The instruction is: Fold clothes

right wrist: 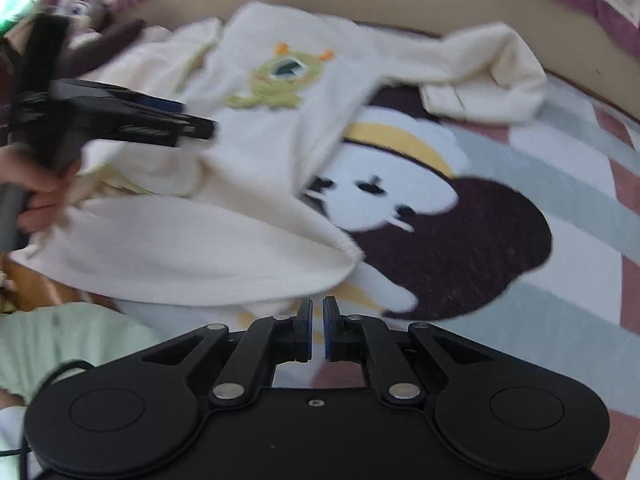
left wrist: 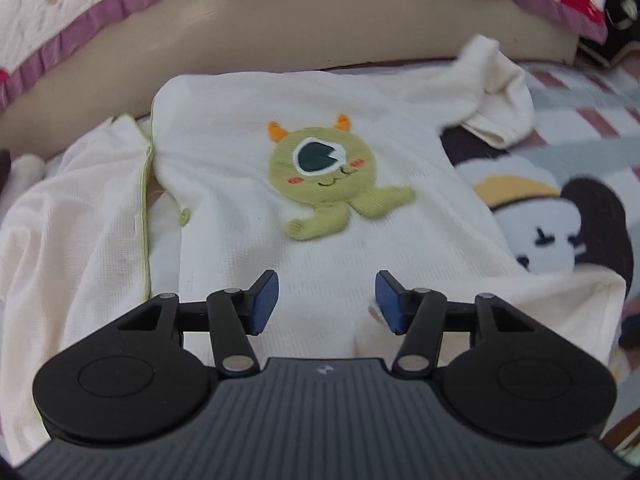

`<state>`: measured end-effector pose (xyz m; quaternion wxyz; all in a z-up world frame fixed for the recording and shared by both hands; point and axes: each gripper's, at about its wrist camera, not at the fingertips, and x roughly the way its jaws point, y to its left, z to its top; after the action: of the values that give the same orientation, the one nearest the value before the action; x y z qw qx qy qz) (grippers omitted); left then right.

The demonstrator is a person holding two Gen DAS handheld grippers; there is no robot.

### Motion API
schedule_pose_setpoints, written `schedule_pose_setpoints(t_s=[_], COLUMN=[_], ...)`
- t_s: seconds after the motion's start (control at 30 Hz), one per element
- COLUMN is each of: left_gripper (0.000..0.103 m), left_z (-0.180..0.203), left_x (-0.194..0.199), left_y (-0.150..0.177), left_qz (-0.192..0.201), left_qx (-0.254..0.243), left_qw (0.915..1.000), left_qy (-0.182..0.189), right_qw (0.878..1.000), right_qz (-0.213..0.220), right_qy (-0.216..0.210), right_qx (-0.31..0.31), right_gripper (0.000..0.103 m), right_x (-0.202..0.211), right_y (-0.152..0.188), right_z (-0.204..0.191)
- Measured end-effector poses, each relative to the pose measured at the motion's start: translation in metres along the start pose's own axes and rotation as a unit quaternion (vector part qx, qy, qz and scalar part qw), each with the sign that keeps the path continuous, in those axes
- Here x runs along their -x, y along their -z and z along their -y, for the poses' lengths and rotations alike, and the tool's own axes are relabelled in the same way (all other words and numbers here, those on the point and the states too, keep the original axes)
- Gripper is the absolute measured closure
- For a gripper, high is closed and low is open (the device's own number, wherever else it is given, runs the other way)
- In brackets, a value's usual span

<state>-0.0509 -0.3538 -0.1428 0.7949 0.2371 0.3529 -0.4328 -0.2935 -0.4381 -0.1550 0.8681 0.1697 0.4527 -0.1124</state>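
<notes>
A cream baby garment [left wrist: 248, 208] with a green one-eyed monster patch [left wrist: 324, 168] lies spread on a cartoon-print blanket [left wrist: 560, 208]. Its sleeve [left wrist: 500, 92] is bunched at the far right. My left gripper [left wrist: 326, 300] is open and empty, hovering just above the garment's lower part. In the right wrist view the garment [right wrist: 224, 240] lies ahead and to the left, with the patch [right wrist: 280, 76] far off. My right gripper [right wrist: 318, 328] is shut with nothing between its pads, just short of the garment's near hem. The left gripper [right wrist: 192, 126] shows at the left, held by a hand.
A tan bed edge [left wrist: 320, 20] and a purple-trimmed quilt [left wrist: 80, 20] run along the back. The blanket's dog print [right wrist: 420, 208] lies to the right of the garment. Pale green cloth [right wrist: 68, 340] sits at the near left.
</notes>
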Motion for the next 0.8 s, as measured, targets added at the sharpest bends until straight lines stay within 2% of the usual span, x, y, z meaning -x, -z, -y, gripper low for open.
schedule_pose_setpoints(t_s=[0.03, 0.07, 0.1, 0.13, 0.23, 0.3, 0.33, 0.37, 0.4, 0.47, 0.53, 0.6, 0.63, 0.7, 0.77, 0.8], left_gripper=[0.049, 0.048, 0.048, 0.048, 0.048, 0.048, 0.048, 0.048, 0.048, 0.046, 0.043, 0.039, 0.039, 0.039, 0.033, 0.033], left_z=[-0.003, -0.005, -0.007, -0.010, -0.027, -0.037, -0.034, -0.032, -0.030, -0.024, -0.007, 0.007, 0.012, 0.012, 0.007, 0.006], left_x=[0.000, 0.000, 0.002, 0.005, 0.029, 0.048, 0.053, 0.057, 0.062, 0.070, 0.062, 0.045, 0.035, 0.018, 0.006, 0.002], left_y=[0.000, 0.001, 0.003, 0.004, 0.006, 0.011, 0.014, 0.017, 0.020, 0.026, 0.031, 0.033, 0.033, 0.030, 0.026, 0.024], left_qz=[-0.003, -0.005, -0.005, -0.003, 0.019, 0.038, 0.038, 0.038, 0.038, 0.036, 0.017, -0.010, -0.024, -0.049, -0.062, -0.062], left_qx=[0.002, 0.004, 0.007, 0.012, 0.070, 0.113, 0.108, 0.103, 0.098, 0.084, 0.044, 0.028, 0.030, 0.068, 0.107, 0.109], left_qw=[1.0000, 1.0000, 0.9999, 0.9998, 0.9973, 0.9927, 0.9932, 0.9936, 0.9940, 0.9950, 0.9973, 0.9981, 0.9981, 0.9959, 0.9918, 0.9916], left_qy=[0.001, -0.001, -0.008, -0.015, -0.009, 0.015, 0.020, 0.025, 0.030, 0.041, 0.057, 0.054, 0.049, 0.034, 0.033, 0.032], right_qw=[1.000, 1.000, 0.999, 0.999, 0.998, 0.996, 0.996, 0.995, 0.995, 0.993, 0.991, 0.991, 0.991, 0.992, 0.992, 0.991], right_qz=[0.011, 0.023, 0.034, 0.042, 0.054, 0.044, 0.040, 0.038, 0.037, 0.039, 0.051, 0.055, 0.057, 0.063, 0.082, 0.092], right_qy=[0.004, 0.011, 0.018, 0.023, 0.022, 0.014, 0.012, 0.011, 0.011, 0.007, 0.000, 0.000, 0.001, 0.005, -0.005, -0.012], right_qx=[-0.004, -0.005, -0.007, -0.011, -0.040, -0.070, -0.082, -0.089, -0.097, -0.112, -0.124, -0.122, -0.119, -0.111, -0.100, -0.095], right_gripper=[0.093, 0.077, 0.050, 0.040, 0.037, 0.041, 0.048, 0.071, 0.085, 0.088, 0.089, 0.089, 0.089, 0.095, 0.097, 0.098], right_x=[0.003, 0.004, 0.006, 0.006, -0.003, -0.015, -0.020, -0.023, -0.026, -0.030, -0.027, -0.025, -0.023, -0.018, -0.004, 0.003], right_y=[-0.002, -0.004, -0.007, -0.009, -0.015, -0.017, -0.017, -0.016, -0.015, -0.013, -0.011, -0.012, -0.012, -0.013, -0.012, -0.012], right_z=[0.001, 0.001, 0.001, 0.003, 0.011, 0.018, 0.020, 0.022, 0.024, 0.027, 0.029, 0.029, 0.028, 0.027, 0.023, 0.020])
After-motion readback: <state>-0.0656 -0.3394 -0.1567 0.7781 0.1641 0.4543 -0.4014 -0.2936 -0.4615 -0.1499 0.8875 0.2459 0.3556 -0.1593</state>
